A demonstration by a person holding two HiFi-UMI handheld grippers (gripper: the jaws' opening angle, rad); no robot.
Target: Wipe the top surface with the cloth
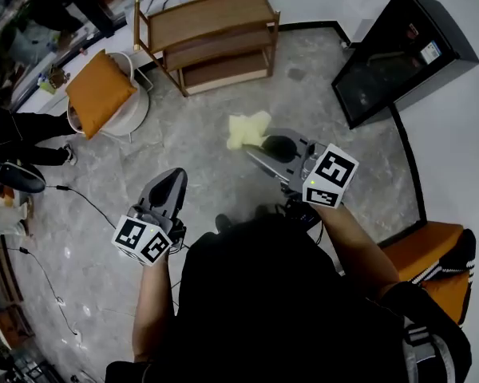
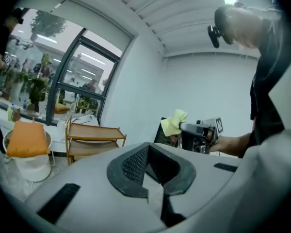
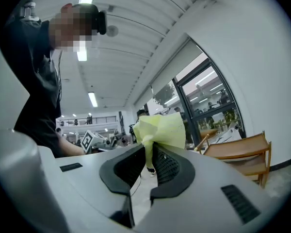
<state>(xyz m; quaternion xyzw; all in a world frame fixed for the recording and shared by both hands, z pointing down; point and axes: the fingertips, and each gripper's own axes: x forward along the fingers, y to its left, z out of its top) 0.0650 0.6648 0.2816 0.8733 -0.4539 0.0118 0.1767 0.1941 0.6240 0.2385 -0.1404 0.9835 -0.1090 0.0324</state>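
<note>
Head view: cloth (image 1: 247, 128) over grey floor (image 1: 104, 238), shelf (image 1: 211, 22) beyond.

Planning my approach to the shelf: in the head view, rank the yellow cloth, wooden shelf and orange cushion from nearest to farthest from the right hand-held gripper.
1. The yellow cloth, pinched between the jaws of the right hand-held gripper.
2. The wooden shelf, ahead and slightly left.
3. The orange cushion, farther off to the left.

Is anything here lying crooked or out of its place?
Only the orange cushion stands out: it lies tilted on the white stool, one corner overhanging. The yellow cloth is simply pinched in the right gripper.
</note>
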